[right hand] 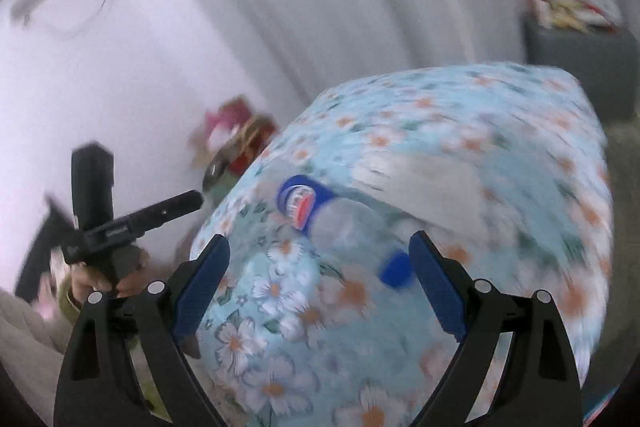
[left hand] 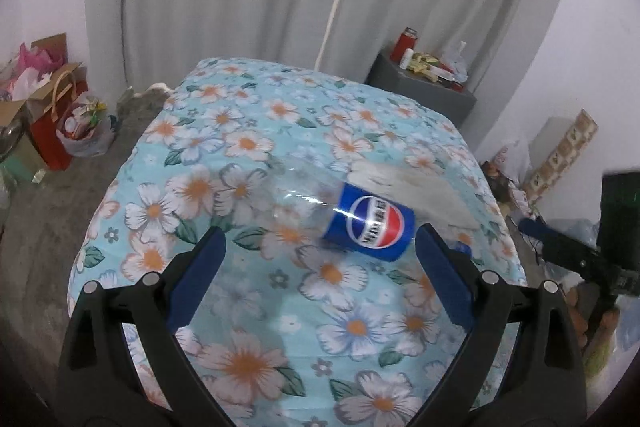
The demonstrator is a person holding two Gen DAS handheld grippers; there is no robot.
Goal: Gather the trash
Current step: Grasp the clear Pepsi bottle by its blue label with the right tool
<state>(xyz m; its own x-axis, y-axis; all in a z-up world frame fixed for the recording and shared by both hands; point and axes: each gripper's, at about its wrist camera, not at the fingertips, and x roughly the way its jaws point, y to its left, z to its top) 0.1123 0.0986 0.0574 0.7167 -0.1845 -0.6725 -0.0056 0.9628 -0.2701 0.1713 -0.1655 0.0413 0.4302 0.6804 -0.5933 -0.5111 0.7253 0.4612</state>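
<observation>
An empty clear plastic bottle (left hand: 352,215) with a blue Pepsi label lies on its side on the floral cloth (left hand: 240,147). Its blue cap points toward me. A crumpled white tissue (left hand: 404,187) lies just behind it. My left gripper (left hand: 320,243) is open above the cloth, with the bottle just ahead of its right finger. In the right wrist view, which is blurred, the bottle (right hand: 332,219) lies ahead of my open right gripper (right hand: 320,251), its blue cap (right hand: 394,269) close to the right finger. The tissue (right hand: 404,171) lies beyond it.
The cloth covers a table (right hand: 460,131). A dark stand (left hand: 420,87) with a red can and clutter is at the back right. Bags and boxes (left hand: 52,107) sit on the floor at left. The other gripper (left hand: 576,255) shows at the right edge.
</observation>
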